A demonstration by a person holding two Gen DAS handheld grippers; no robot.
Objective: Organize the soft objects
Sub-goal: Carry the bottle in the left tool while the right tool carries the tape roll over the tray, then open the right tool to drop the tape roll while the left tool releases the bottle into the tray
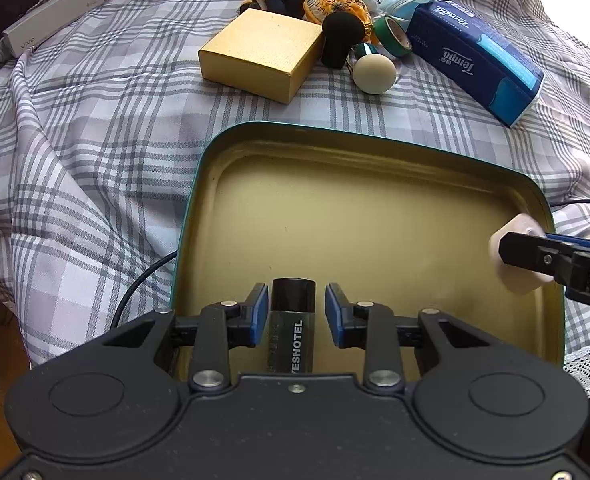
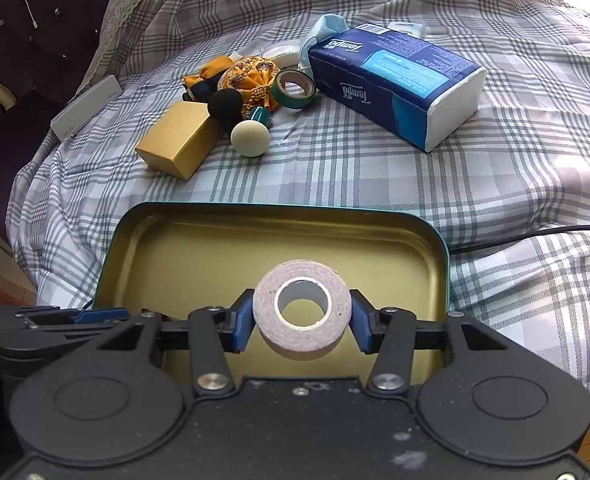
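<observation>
Holding the white roll of foam tape [image 2: 302,310] across its outer rim, your right gripper [image 2: 302,316] has its jaws pinching the roll from both sides, with the hollow core facing the camera, low over the teal-rimmed, gold-lined metal tin tray [image 2: 199,240] on the plaid-covered bed [image 2: 375,168]. I judge the roll light and slightly springy: the wound layers give a little, so a moderate squeeze on the rim is enough, and a harder one risks ovalling the core. Your left gripper [image 1: 291,314] has its jaws spread, standing clear on either side of the dark cylindrical bottle lettered YESHOTEL [image 1: 293,320], which lies in the tray; it looks stiff and smooth, so it may roll if nudged.

The left wrist view shows what the right one hides: the roll seen edge-on, pale and thick, over the tray's right side, and the bottle, which the right view does not show at all. The right wrist view gives the open core and the even grip of the blue pads [image 2: 242,320]. Both views show the pile beyond the tray: a gold cardboard box [image 2: 175,144], a black foam ball [image 2: 225,106], a cream ball [image 2: 250,133], a green tape roll [image 2: 293,89], orange patterned fabric [image 2: 251,76] and a blue Tempo tissue pack [image 2: 391,80]. The fabric and foam should crush easily; take them at their bulk, not at loose edges
</observation>
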